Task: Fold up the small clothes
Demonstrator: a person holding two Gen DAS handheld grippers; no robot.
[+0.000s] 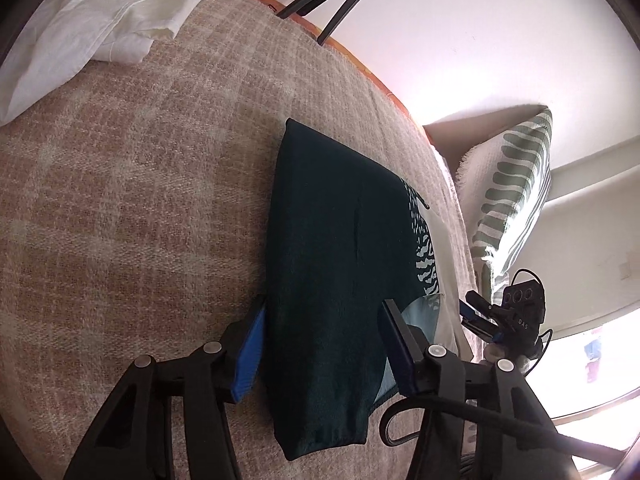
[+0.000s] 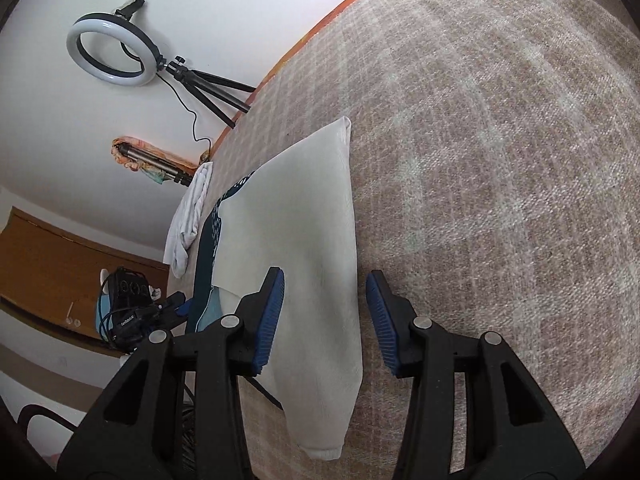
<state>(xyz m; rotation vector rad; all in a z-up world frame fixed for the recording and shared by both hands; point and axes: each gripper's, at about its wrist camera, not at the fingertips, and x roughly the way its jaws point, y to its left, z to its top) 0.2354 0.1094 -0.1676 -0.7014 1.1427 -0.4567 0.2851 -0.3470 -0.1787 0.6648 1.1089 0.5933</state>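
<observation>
A small garment lies flat on the beige woven blanket [image 1: 140, 200]. Its dark teal half [image 1: 332, 260] fills the left wrist view, with a patterned strip and a white part along its right side. My left gripper [image 1: 324, 344] is open and low over the teal fabric, which runs between the two fingers without being pinched. In the right wrist view the white half [image 2: 312, 240] stretches away from me. My right gripper [image 2: 326, 316] is open too, its left finger over the white cloth and its right finger over bare blanket. Each view shows the other gripper at the garment's far side.
A folded white cloth [image 1: 100, 16] rests on the blanket at the far left. A green-striped pillow [image 1: 512, 200] leans at the bed's edge. A ring light [image 2: 116, 50] on a tripod stands by the wall, and a rumpled white cloth [image 2: 188, 220] lies near the edge.
</observation>
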